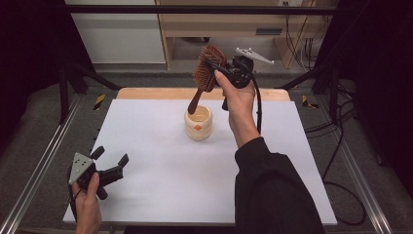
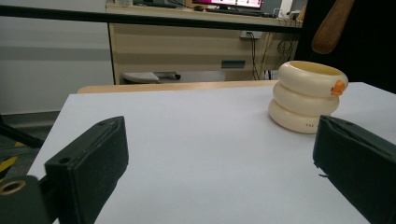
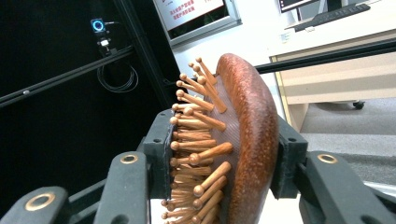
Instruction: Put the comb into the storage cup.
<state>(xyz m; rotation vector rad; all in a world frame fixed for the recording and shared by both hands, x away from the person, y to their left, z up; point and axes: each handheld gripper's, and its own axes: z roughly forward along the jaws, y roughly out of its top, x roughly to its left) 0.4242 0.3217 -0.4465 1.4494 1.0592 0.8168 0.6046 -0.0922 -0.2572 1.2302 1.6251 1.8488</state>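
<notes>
The right claw point(image 1: 220, 68) is clamping the wooden hairbrush point(image 1: 208, 68) by its head, handle hanging just over the cream cup point(image 1: 198, 123) at the table's point(image 1: 146, 146) twelve o'clock. Gripping on bristles, the brush may be twisting and tipping the cup. The left claw point(image 1: 111, 161) is gaping wide at seven o'clock.

**A lab recording bay inside an office room**

Black frame bars point(image 1: 195, 9) and dark curtains box in a white table point(image 1: 160, 170). At twelve o'clock stands a pale wooden desk point(image 2: 196, 44) with a monitor point(image 2: 229, 3); loose cables point(image 1: 336, 146) trail at three o'clock over grey carpet.
</notes>
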